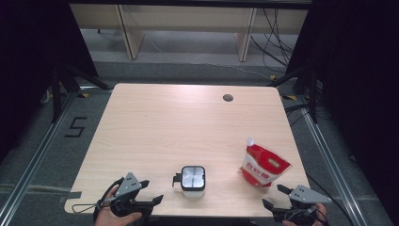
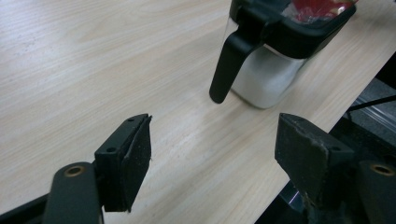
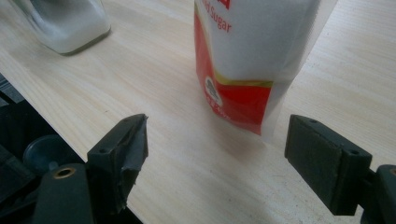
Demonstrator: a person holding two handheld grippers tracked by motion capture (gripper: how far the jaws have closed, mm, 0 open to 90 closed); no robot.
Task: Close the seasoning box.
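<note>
High view: two hand-held grippers wait at the near edge of a pale wooden surface (image 1: 188,117).

Left gripper (image 1: 149,192) has its jaws apart with nothing between them, aimed at the clear square jar with a black lid and handle (image 1: 193,178), which stands near the front edge and holds white grains. Right gripper (image 1: 275,196) has its jaws wide apart and empty, just short of the red and white plastic sugar pouch (image 1: 263,165), which stands leaning well to the jar's right.

"Sugar" — red-white pouch (image 3: 243,60)
</note>
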